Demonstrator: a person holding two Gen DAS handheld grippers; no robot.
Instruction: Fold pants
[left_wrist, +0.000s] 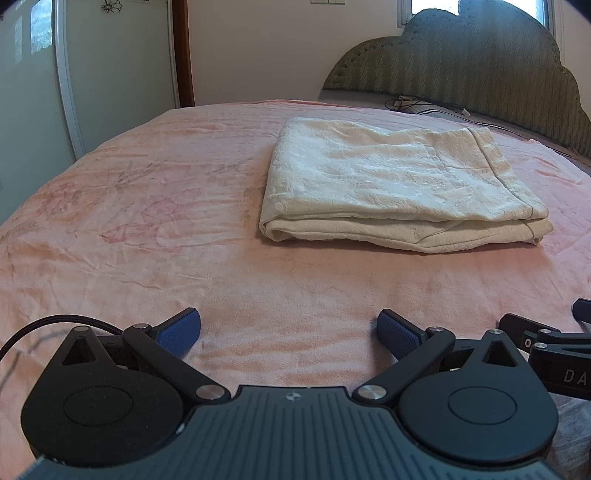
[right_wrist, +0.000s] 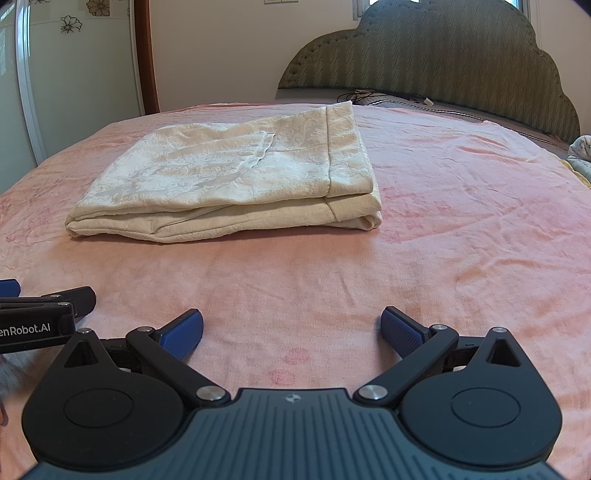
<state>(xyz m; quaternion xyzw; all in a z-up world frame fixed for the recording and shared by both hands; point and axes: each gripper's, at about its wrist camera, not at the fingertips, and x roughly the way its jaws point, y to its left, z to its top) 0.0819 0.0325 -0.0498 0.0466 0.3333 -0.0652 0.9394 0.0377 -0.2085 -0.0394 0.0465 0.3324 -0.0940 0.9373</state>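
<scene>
My left gripper has its blue-padded fingers spread wide, nothing between them but bare pink bedspread. My right gripper reads the same — its pads are far apart and empty, low over the cover; I cannot tell whether either pair touches the cloth. The two tools sit side by side: the right one's arm edges into my left view bearing the letters "DA", cut off by the frame, and the left one shows in my right view with "enRobot.AI" in white, its start cropped. Ahead of both, well apart from the fingertips, the cream pants lie folded into a flat layered rectangle on the bed, its stacked edges facing me. Beyond it stands a green quilted headboard, with black cables at its foot — and flower decals on the panel at the left.
</scene>
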